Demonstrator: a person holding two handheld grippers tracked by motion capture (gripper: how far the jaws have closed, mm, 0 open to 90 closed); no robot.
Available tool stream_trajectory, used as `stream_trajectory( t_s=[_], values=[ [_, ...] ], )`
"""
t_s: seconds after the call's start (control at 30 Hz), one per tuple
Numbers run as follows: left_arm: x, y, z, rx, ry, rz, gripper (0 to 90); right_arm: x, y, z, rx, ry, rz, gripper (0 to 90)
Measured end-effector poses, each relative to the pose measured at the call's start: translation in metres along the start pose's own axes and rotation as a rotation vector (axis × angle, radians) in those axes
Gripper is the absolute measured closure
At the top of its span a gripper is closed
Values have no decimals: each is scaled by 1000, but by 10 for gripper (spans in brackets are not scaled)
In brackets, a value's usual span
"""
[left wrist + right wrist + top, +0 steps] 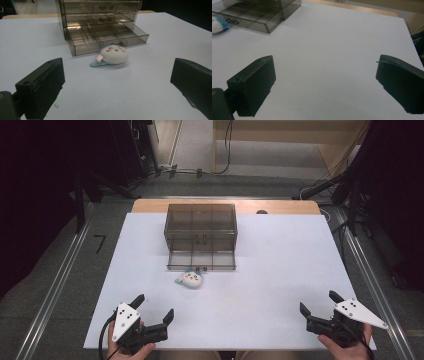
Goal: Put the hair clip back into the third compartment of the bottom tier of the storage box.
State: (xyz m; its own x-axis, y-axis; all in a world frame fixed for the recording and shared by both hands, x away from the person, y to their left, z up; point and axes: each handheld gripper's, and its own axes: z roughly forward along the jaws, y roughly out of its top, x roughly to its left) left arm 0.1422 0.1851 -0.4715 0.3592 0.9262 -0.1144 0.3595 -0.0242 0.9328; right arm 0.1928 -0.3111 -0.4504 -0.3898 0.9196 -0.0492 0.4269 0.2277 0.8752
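I am holding the left gripper (154, 307) and the right gripper (318, 303) spread wide and empty at the table's near edge; the small white-and-blue plush toy (113, 55) is lying just before the smoky transparent plastic drawer cabinet's (200, 222) open bottom drawer (201, 261), so I am judging all handling as outstanding

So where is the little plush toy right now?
In the high view the plush toy lies on the white table, left of centre, just in front of the open bottom drawer of the smoky drawer box.
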Motion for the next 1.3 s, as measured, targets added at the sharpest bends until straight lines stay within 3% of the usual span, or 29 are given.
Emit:
stream_trajectory(
  t_s=[0.3, 0.6, 0.87, 1.03, 1.3],
  values=[
    [-4, -2, 7, 20, -16, 13, 1, -1, -4, 3, -5, 0, 13, 14],
    [-8, 8, 16, 46, -27, 12, 1, 4, -4, 8, 16, 8, 4, 14],
    [-7, 20, 24, 41, 18, 31, 1, 3, -4, 12, 24, 17, 4, 14],
    [-1, 27, 28, 26, 28, 9, 1, 2, -4, 11, 33, 21, 11, 15],
    [3, 38, 34, 29, 45, 5, 1, 0, -5, 11, 32, 17, 23, 15]
  ],
)
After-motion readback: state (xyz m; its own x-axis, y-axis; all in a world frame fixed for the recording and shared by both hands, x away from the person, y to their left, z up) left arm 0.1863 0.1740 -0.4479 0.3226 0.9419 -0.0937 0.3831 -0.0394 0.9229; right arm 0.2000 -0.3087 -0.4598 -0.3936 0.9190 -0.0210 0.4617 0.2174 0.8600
